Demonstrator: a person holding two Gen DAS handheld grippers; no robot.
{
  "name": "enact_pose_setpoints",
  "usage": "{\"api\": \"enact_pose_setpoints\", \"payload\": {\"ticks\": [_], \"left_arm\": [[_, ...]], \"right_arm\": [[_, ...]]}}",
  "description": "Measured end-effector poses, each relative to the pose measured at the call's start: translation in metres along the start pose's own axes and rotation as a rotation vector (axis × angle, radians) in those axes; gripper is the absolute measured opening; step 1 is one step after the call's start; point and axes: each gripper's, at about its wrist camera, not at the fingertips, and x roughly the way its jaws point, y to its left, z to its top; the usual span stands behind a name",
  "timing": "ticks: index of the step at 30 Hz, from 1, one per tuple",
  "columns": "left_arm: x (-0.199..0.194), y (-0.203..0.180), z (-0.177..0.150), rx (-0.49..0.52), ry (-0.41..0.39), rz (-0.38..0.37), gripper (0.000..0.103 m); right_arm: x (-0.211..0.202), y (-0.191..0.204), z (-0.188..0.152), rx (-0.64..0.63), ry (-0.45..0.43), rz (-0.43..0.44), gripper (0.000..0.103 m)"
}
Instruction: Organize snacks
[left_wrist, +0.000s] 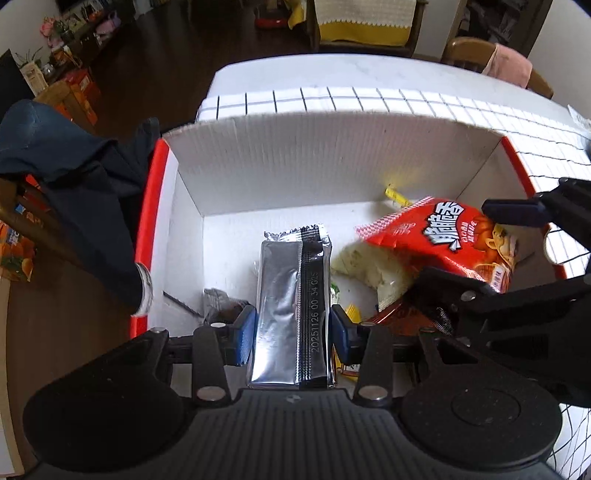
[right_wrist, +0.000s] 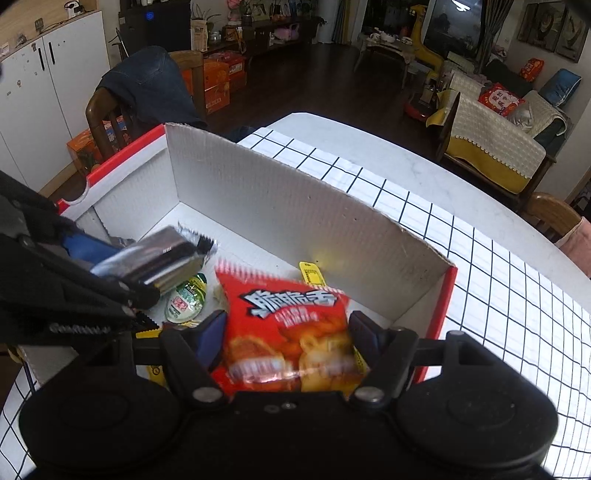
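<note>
My left gripper (left_wrist: 293, 332) is shut on a silver foil snack pack (left_wrist: 291, 314), held over the inside of a white cardboard box with red edges (left_wrist: 295, 158). My right gripper (right_wrist: 288, 336) is shut on a red snack bag (right_wrist: 288, 332) with white lettering, also over the box. In the left wrist view the red snack bag (left_wrist: 443, 236) and the right gripper (left_wrist: 517, 258) show at the right. The silver foil snack pack (right_wrist: 155, 262) and the left gripper (right_wrist: 85, 280) appear at the left of the right wrist view. Small packets lie on the box floor: a green one (right_wrist: 186, 299) and a yellow one (right_wrist: 312, 273).
The box stands on a table with a white cloth with a black grid (right_wrist: 480, 258). A wooden chair with dark clothing (right_wrist: 147, 88) draped over it stands beyond the box's left side. Another chair (left_wrist: 476, 55) stands at the table's far end. A pale packet (left_wrist: 369, 266) lies under the red bag.
</note>
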Motion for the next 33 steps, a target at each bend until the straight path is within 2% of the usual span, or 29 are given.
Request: {"api": "enact_pose_setpoints", "payload": {"ticks": [5,8,10,20,26,33], "left_arm": [[-0.001,-0.001,-0.002,-0.005,-0.004,-0.007,0.042],[-0.005,-0.001,-0.002,-0.004,-0.014,-0.006,0.042],[-0.008,-0.001,-0.003,-0.006,-0.025,-0.007,0.045],[-0.042,0.001,-0.015,-0.018,-0.116,-0.034,0.073],[-0.069,-0.001,-0.027,-0.023,-0.183,-0.04,0.078],[-0.099,-0.001,-0.041,-0.039,-0.255,-0.039,0.081]], "right_arm": [[-0.002,-0.001,-0.001,0.003,-0.002,0.006,0.072],[-0.007,0.0,-0.003,0.008,-0.011,0.01,0.077],[-0.011,-0.001,-0.004,0.017,-0.019,0.019,0.08],[-0.045,-0.01,-0.016,0.099,-0.084,0.056,0.09],[-0.077,-0.014,-0.026,0.14,-0.169,0.098,0.102],[-0.113,-0.015,-0.036,0.195,-0.236,0.111,0.103]]}}
